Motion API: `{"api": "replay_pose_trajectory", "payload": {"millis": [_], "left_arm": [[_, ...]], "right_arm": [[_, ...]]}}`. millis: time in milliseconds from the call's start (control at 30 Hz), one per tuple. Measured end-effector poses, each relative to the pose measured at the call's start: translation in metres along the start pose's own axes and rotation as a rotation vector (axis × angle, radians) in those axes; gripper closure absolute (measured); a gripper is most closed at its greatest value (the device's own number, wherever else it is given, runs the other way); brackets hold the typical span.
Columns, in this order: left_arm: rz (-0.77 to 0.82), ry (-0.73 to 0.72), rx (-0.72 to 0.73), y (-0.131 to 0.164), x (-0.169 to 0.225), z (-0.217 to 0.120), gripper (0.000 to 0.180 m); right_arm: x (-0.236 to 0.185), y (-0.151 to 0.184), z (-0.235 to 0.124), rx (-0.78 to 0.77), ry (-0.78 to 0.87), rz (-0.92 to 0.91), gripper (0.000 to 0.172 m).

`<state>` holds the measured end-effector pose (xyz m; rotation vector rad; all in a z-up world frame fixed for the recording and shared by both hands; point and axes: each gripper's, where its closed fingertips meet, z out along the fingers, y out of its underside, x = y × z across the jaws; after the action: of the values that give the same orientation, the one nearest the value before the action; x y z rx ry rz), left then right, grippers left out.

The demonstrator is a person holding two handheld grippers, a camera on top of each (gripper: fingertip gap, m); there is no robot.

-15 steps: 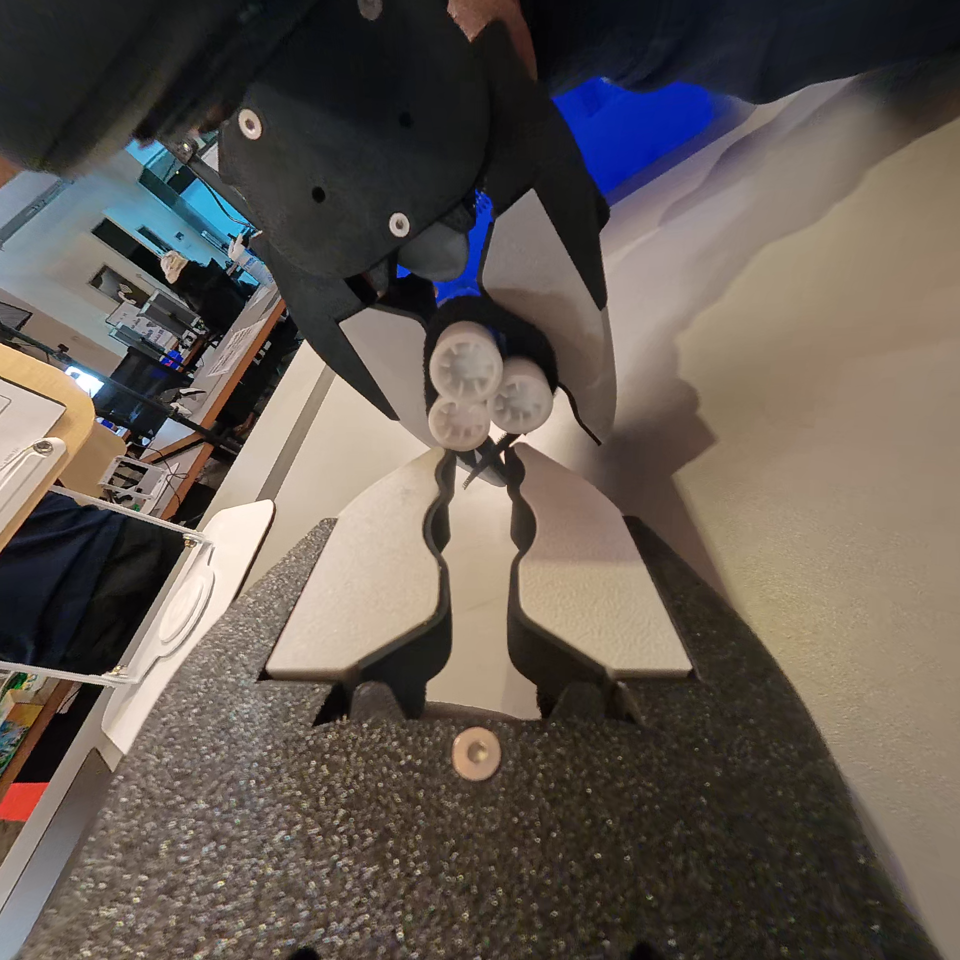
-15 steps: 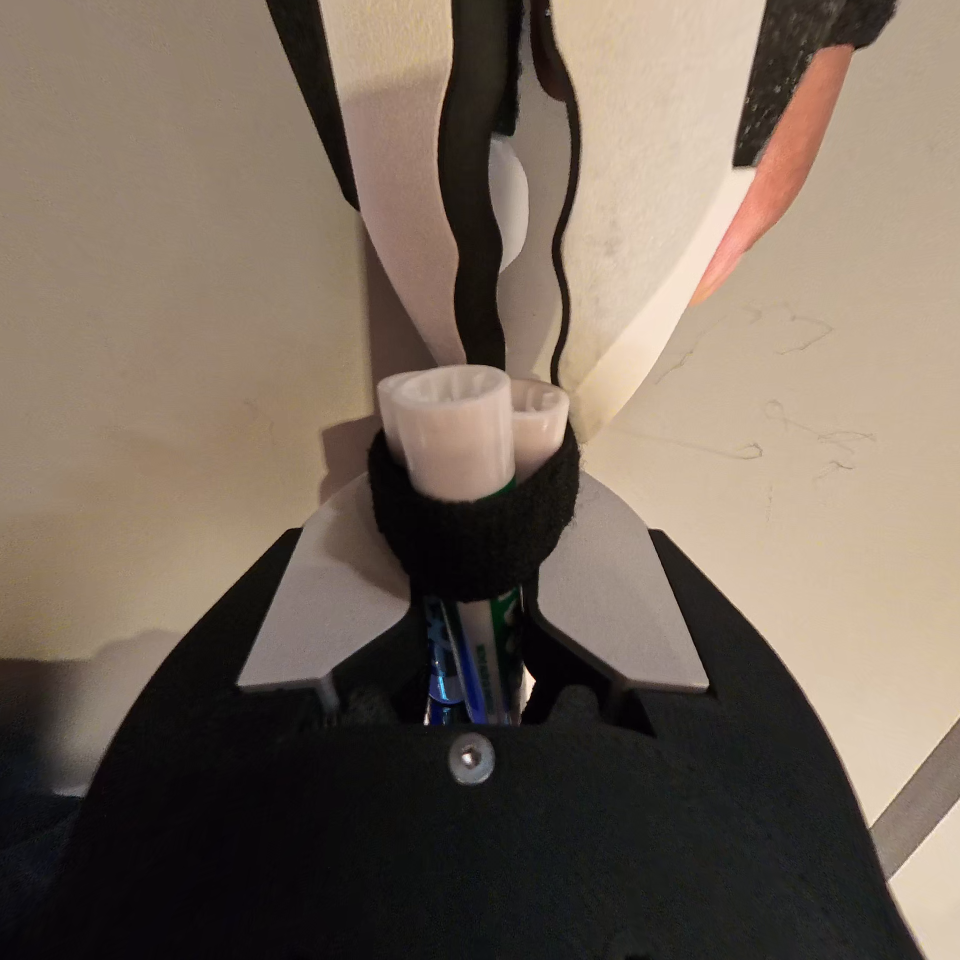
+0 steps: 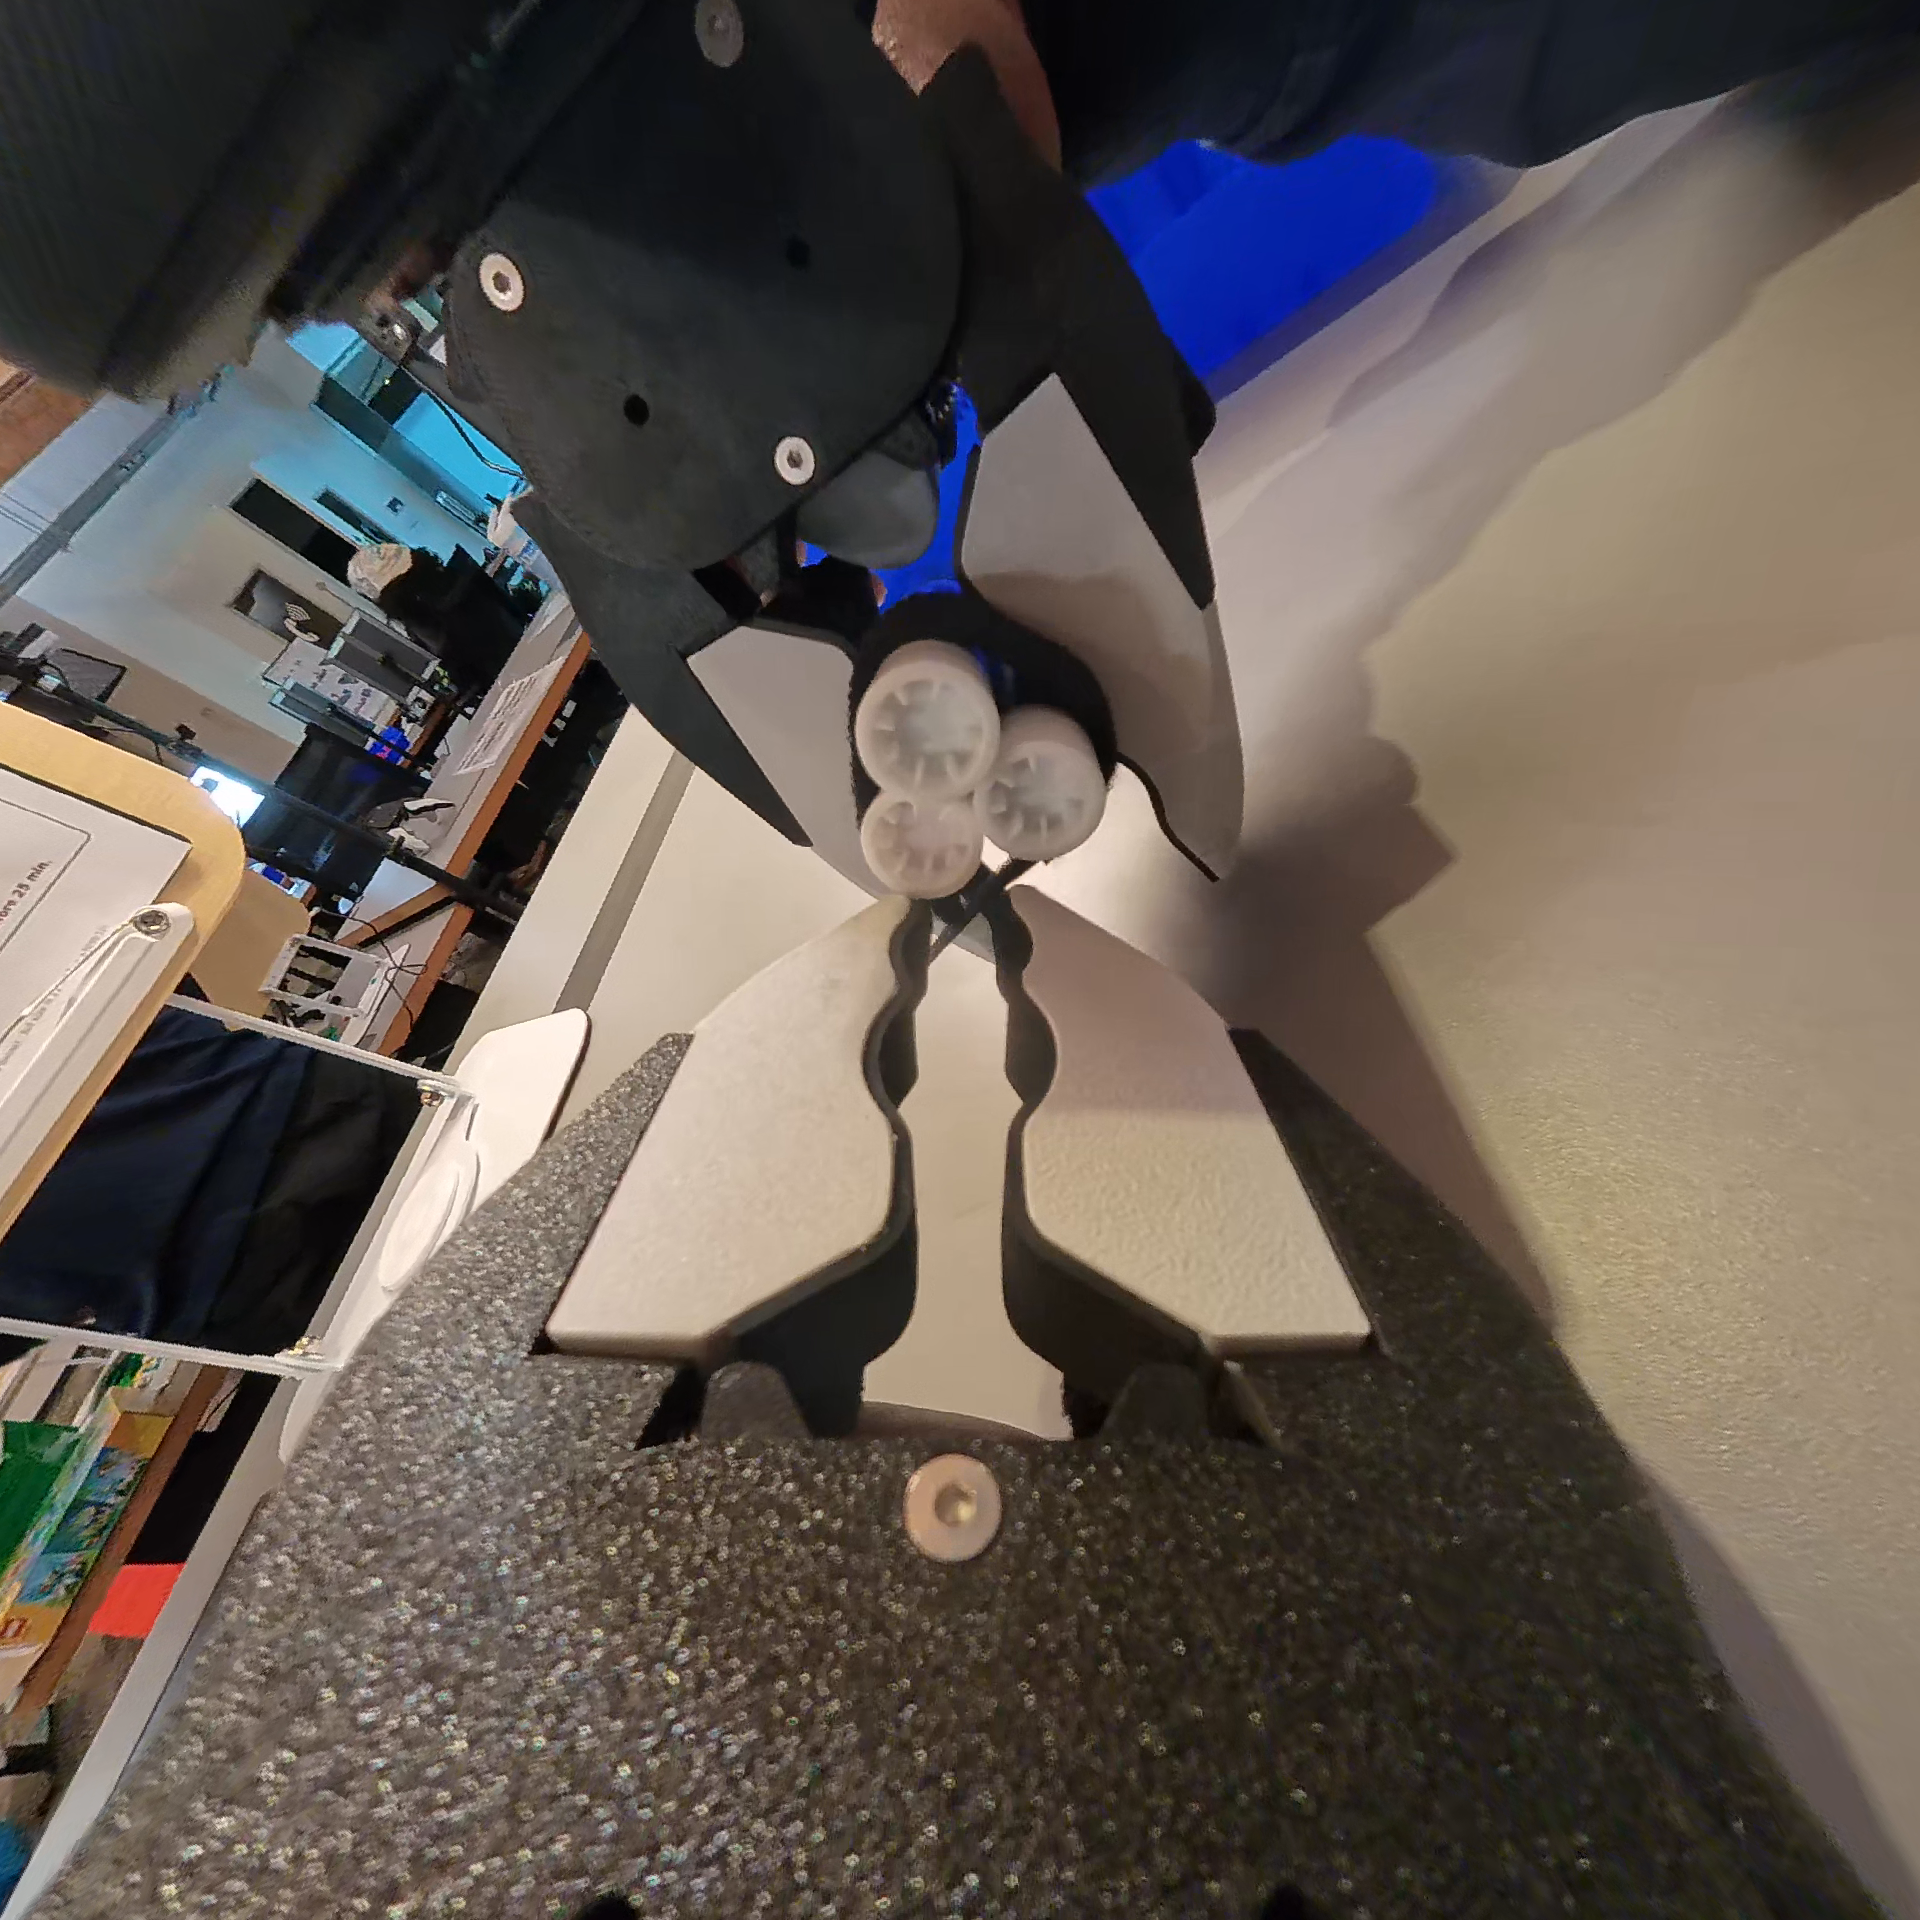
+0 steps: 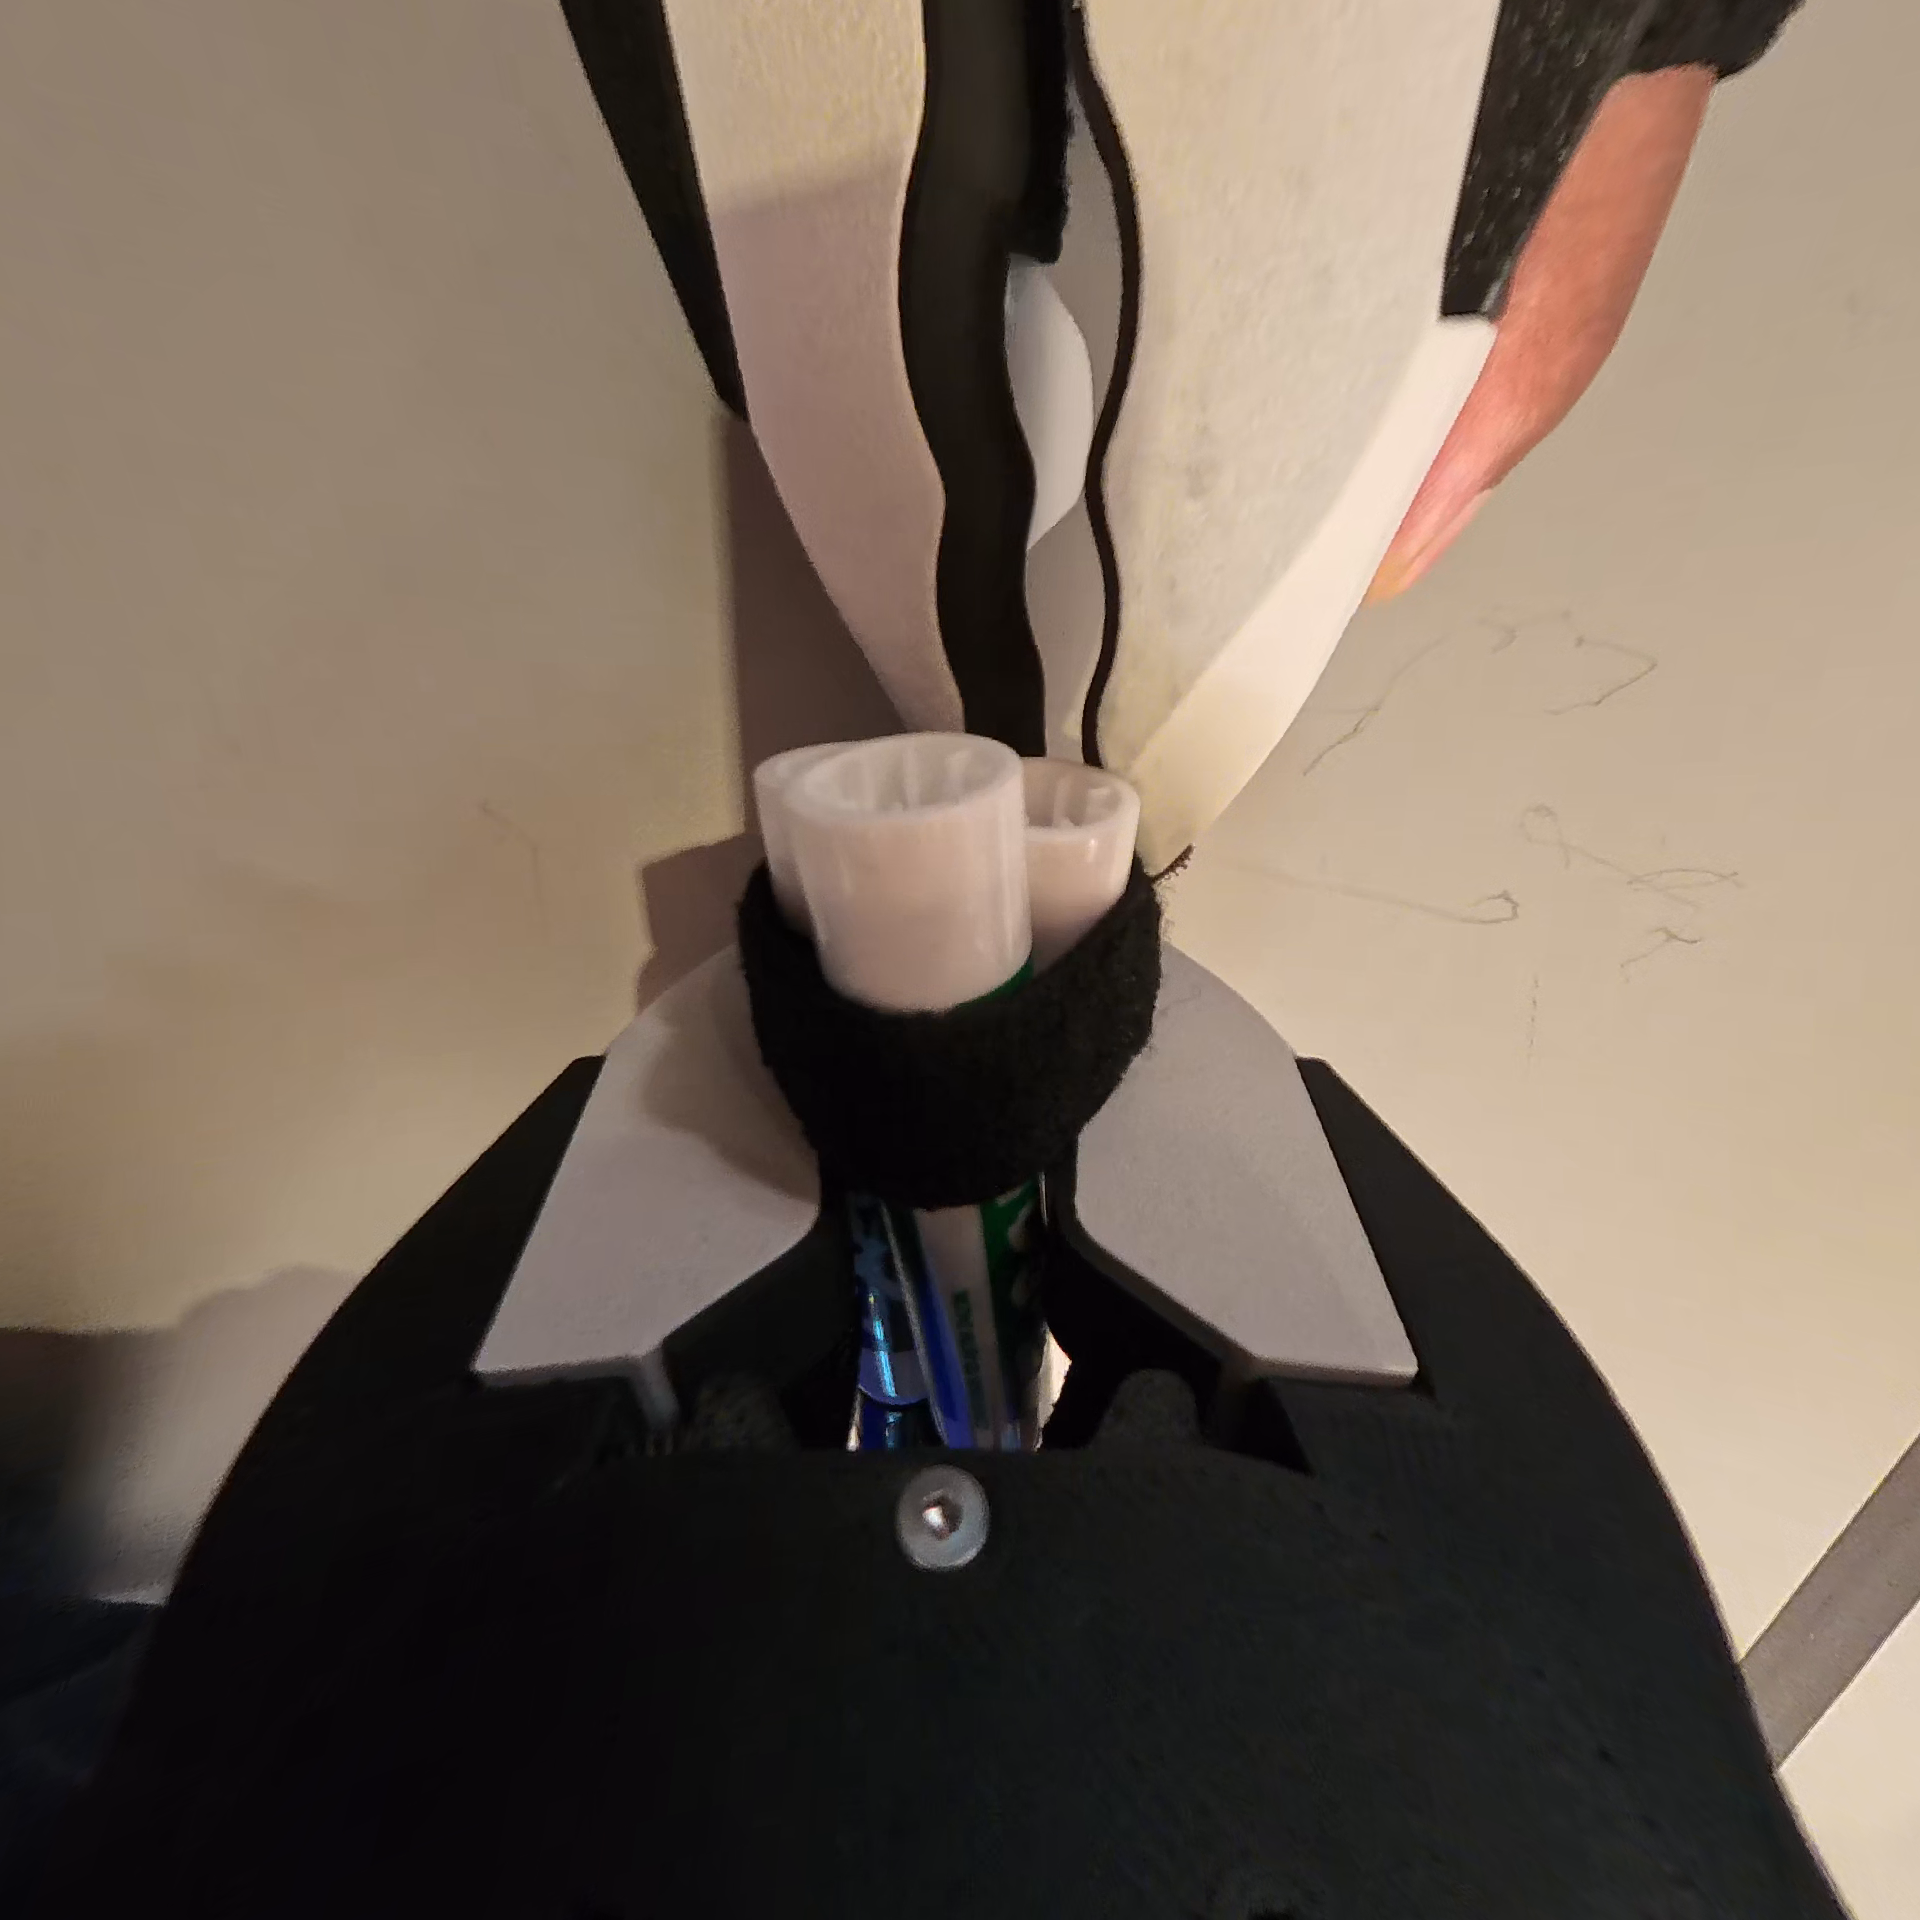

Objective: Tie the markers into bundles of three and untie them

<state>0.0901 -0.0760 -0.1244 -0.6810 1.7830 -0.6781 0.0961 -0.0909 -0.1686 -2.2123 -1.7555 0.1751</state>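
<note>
The 3 markers [image 4: 914, 883] stand bunched together between the fingers of the right hand-held gripper [image 4: 940, 1049], their white butt ends pointing away from its camera, and a black strap [image 4: 935, 1081] is wound around them just beyond that gripper's body. Its fingers close in on the wrapped bundle from both sides, so it appears to be holding the bundle by the strap.

Directly ahead, tip to tip, is the left hand-held gripper [image 3: 961, 920]. Its jaws stand narrow, with a slim gap visible down their length, and at the very tips a thin dark tail of the strap [image 3: 971, 904] crosses between them; whether the pads actually press on it cannot be told. Everything hangs just above the pale surface [image 4: 312, 520].

The step in hand looks like working the strap's free end, either cinching it or starting to peel it. Next, the left hand-held gripper would need a firm pinch on that tail and a pull away from the bundle while the right holds steady.
</note>
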Motion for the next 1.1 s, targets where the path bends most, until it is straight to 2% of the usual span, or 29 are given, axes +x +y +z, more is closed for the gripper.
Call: {"api": "replay_pose_trajectory", "payload": {"millis": [33, 567, 1100], "left_arm": [[0.005, -0.001, 0.001, 0.000, 0.000, 0.000, 0.169], [0.119, 0.002, 0.038, -0.003, 0.002, -0.003, 0.173], [0.268, -0.058, 0.084, -0.009, 0.003, -0.007, 0.175]], "right_arm": [[0.000, 0.000, 0.000, 0.002, 0.001, 0.000, 0.129], [-0.002, -0.004, -0.001, 0.023, -0.006, -0.017, 0.129], [-0.005, -0.010, -0.001, 0.046, -0.021, -0.043, 0.129]]}}
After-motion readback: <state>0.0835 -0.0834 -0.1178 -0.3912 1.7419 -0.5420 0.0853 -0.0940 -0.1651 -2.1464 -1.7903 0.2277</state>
